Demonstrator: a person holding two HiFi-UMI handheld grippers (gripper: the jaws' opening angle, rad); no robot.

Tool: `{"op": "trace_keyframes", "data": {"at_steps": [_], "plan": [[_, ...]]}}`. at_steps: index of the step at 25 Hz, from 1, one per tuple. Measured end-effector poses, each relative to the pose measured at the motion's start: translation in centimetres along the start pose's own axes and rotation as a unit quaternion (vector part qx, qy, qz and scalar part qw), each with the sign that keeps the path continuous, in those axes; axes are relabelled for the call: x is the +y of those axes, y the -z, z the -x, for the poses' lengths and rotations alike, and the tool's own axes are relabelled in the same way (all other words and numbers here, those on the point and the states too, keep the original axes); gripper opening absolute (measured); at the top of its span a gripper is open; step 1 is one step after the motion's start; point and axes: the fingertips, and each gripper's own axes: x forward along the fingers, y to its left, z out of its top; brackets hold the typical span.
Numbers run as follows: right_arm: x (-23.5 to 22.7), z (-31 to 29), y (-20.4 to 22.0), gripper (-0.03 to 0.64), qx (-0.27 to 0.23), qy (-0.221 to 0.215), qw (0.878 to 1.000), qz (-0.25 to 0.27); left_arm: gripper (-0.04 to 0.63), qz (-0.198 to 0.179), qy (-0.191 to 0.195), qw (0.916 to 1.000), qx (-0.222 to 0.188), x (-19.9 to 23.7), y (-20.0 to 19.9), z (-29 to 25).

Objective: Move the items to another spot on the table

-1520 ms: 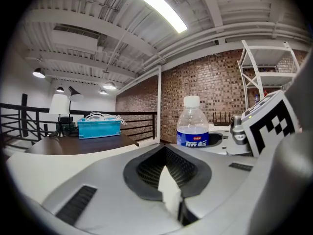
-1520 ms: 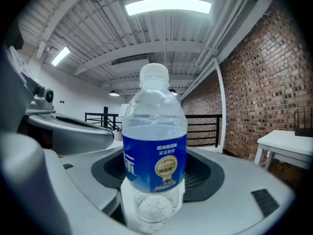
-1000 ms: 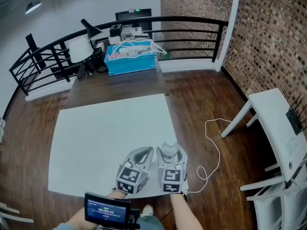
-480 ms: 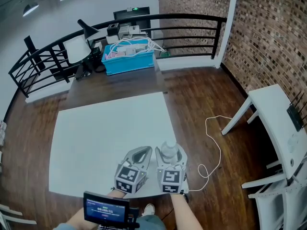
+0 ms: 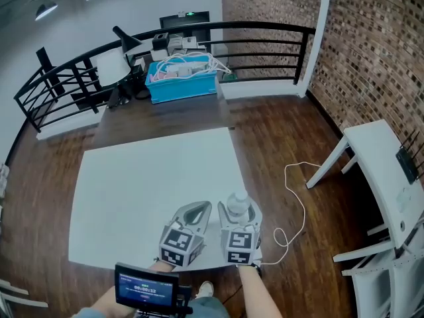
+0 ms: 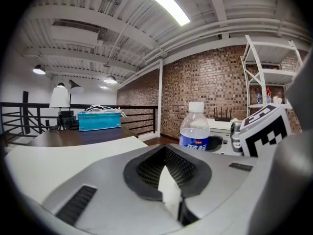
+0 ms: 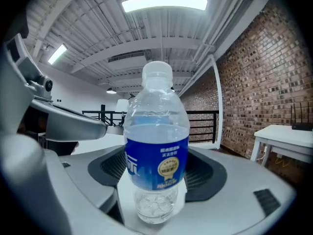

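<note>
Bottle (image 7: 156, 151): clear, with a blue label and white cap. It stands upright near the front right corner of the white bench (image 5: 146, 177).
Right gripper (image 5: 240, 216): its jaws have just been opening and now stand wide. The bottle is between them, with both pads clear of it.
Left gripper (image 5: 197, 212): just beside the right one. Its jaws are drawn together on nothing.
</note>
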Motion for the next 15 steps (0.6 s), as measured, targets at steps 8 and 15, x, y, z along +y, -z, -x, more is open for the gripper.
{"op": "trace_keyframes", "data": {"at_steps": [8, 15], "plan": [[-0.2, 1.3, 0.0, 0.354, 0.005, 0.015, 1.0, -0.002, 0.011, 0.002, 0.0, 1.0, -0.006, -0.2, -0.1, 1.5], [0.6, 2.6, -0.2, 0.354, 0.001, 0.023, 1.0, -0.001, 0.011, -0.001, 0.0, 0.9999, -0.016, -0.3, -0.3, 3.0]]}}
